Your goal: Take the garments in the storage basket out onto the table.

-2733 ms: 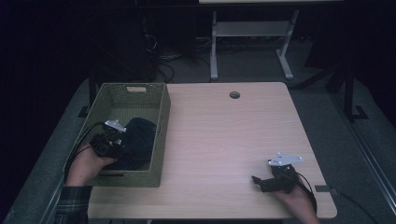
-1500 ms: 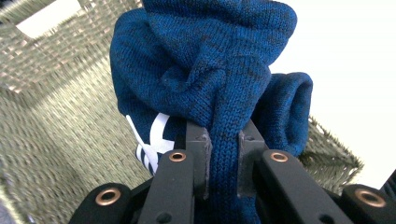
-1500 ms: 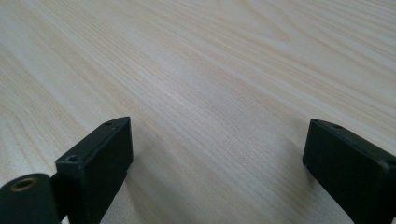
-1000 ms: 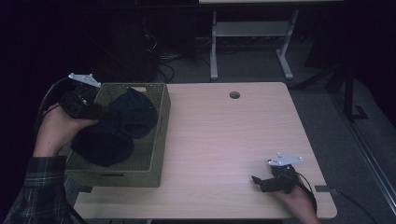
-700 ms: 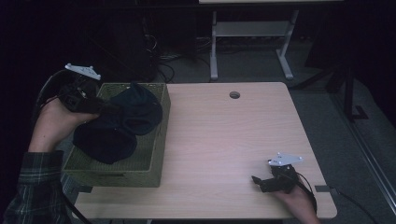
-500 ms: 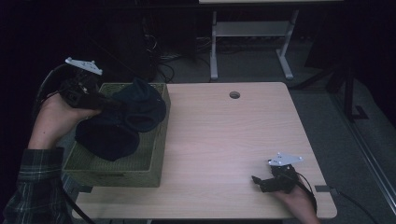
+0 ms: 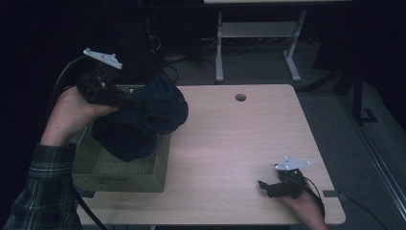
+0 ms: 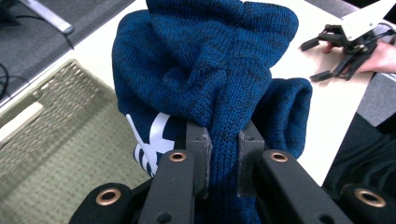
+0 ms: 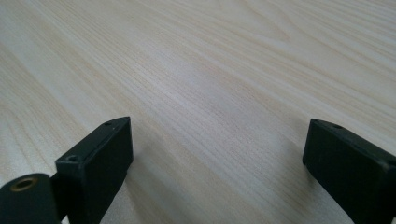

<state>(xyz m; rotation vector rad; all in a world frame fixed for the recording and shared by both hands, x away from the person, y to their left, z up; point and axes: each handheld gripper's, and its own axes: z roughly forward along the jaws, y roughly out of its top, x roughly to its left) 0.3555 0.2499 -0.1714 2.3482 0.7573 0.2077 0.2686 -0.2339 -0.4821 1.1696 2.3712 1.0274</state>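
Both jaws of the left gripper (image 8: 223,154) clamp a fold of the blue knit garment (image 8: 210,79), which hangs above the green basket (image 7: 119,179).

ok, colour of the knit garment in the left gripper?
Dark blue knit garment with a white print; left gripper view shows it best.

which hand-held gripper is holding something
The left hand-held gripper: its jaws pinch the dark blue knitted garment. The right hand-held gripper rests open on the light wooden table.

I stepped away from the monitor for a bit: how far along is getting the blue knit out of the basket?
Done: the left gripper is clamped on a fold of the blue knit. In hand: it hangs lifted over the green basket. Left: setting it on the table, where the right gripper rests open.
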